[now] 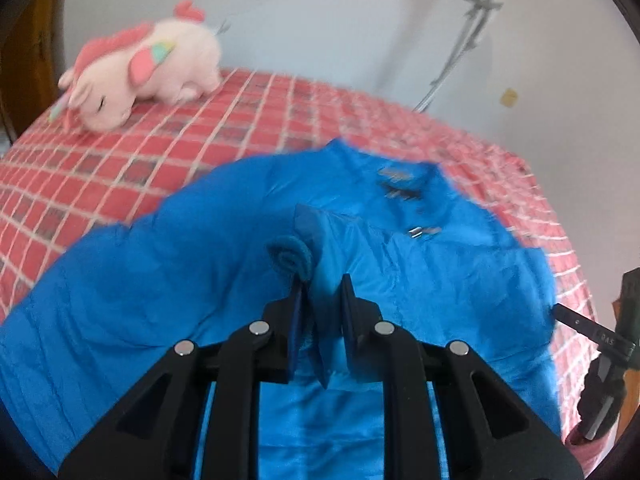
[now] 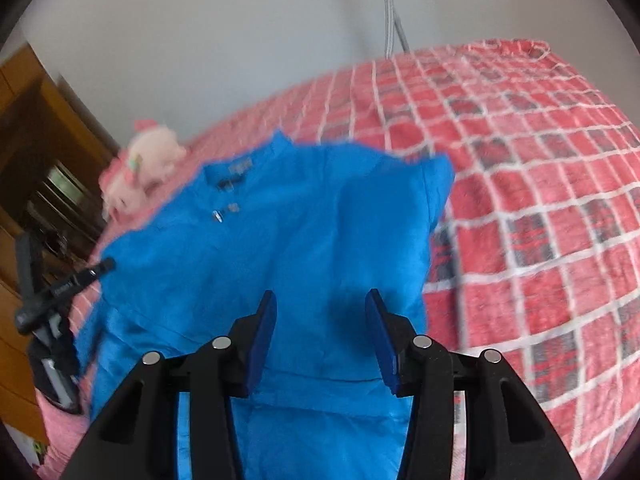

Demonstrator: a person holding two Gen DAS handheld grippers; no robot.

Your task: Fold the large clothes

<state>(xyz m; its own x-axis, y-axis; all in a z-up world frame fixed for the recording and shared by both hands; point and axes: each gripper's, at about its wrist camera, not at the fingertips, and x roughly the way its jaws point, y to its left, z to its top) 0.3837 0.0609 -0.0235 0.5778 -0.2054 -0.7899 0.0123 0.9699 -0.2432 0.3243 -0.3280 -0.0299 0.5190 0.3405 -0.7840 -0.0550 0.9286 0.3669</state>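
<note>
A bright blue jacket (image 1: 400,248) lies on a bed with a red checked cover (image 1: 200,144). My left gripper (image 1: 322,296) is shut on a fold of the jacket's fabric near a rolled cuff (image 1: 290,260). In the right wrist view the same jacket (image 2: 288,232) spreads out below my right gripper (image 2: 322,304), which is open and empty just above the cloth. The right gripper also shows at the right edge of the left wrist view (image 1: 600,340), and the left gripper shows at the left edge of the right wrist view (image 2: 60,284).
A pink plush unicorn (image 1: 144,68) lies at the far left of the bed, also in the right wrist view (image 2: 140,172). A metal stand (image 1: 460,52) leans by the white wall. A wooden cabinet (image 2: 36,152) stands left of the bed.
</note>
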